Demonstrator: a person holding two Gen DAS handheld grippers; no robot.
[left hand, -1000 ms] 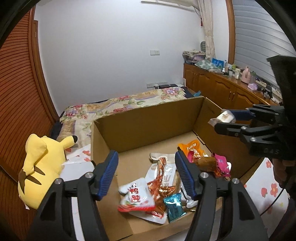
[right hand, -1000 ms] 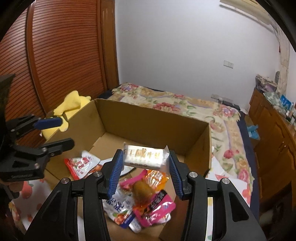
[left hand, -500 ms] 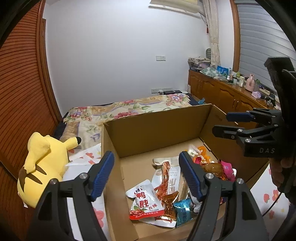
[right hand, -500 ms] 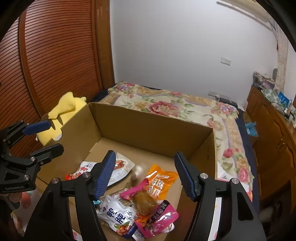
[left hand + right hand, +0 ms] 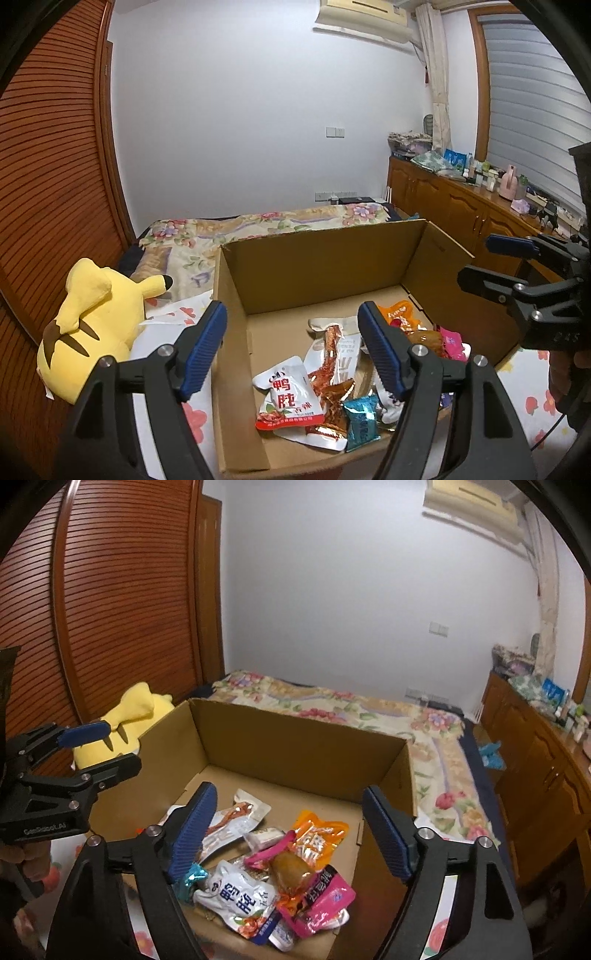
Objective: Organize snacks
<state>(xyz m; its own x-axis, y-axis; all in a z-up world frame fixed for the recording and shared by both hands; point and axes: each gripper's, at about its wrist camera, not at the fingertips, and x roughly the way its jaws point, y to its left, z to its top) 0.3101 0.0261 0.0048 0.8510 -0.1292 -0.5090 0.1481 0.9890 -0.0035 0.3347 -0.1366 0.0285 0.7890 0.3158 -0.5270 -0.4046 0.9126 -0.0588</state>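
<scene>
While both claws hang wide and empty above it, the right claw [image 5: 286, 830] having just been opening, the cardboard box [image 5: 295, 749] on the bed [image 5: 369, 710] holds the snacks heaped at its near edge. White-red pouch [image 5: 288, 400] reads "鸭肫"; pink packet [image 5: 325, 895], orange packet [image 5: 314, 834], teal sachet [image 5: 362, 421] illegible. Left claw [image 5: 291, 347] body reads "GenRobot.AI".

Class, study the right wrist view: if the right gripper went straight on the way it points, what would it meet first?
Probably the snack pile inside the cardboard box, first the orange packet lying between the open right gripper jaws' line; depth is uncertain.
</scene>
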